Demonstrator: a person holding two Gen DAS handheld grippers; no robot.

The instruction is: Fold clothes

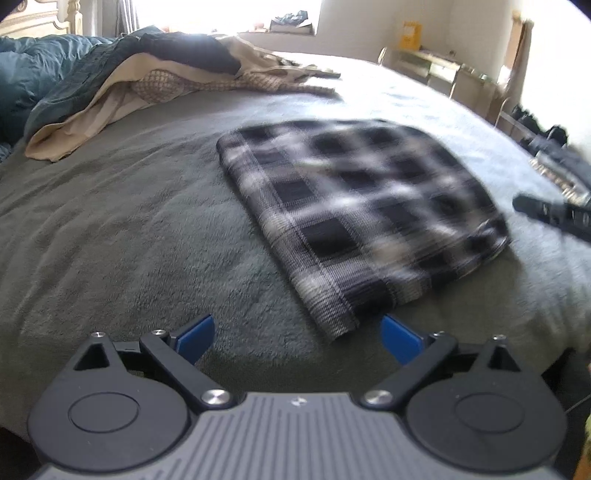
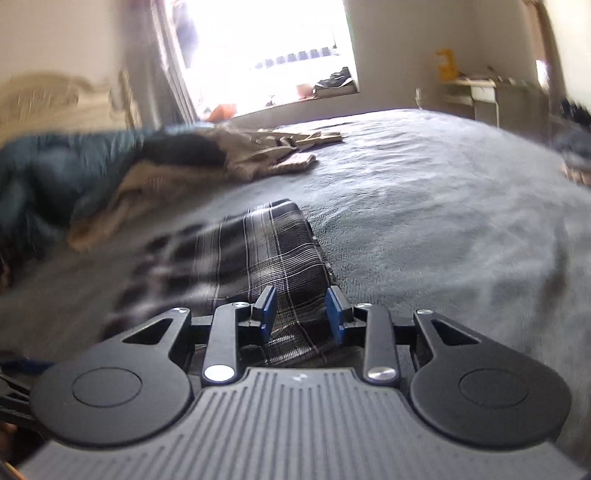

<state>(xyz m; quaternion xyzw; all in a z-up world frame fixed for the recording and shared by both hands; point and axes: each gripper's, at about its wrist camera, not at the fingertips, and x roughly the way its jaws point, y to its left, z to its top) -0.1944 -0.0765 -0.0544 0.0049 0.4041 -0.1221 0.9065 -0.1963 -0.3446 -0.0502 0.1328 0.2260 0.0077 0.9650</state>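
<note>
On the fuzzy grey blanket (image 1: 129,221), a folded rectangular plaid garment (image 1: 362,206).

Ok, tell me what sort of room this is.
Most likely a bedroom: a wide bed under a grey blanket, a carved headboard at its far end, and loose clothes heaped beside a folded plaid garment.

Left gripper (image 1: 297,334) and right gripper (image 2: 301,308) alike, grey ribbed housing with a small white mark, black round discs, black link arms, silver screws, blue fingertip pads (image 1: 195,338)
</note>
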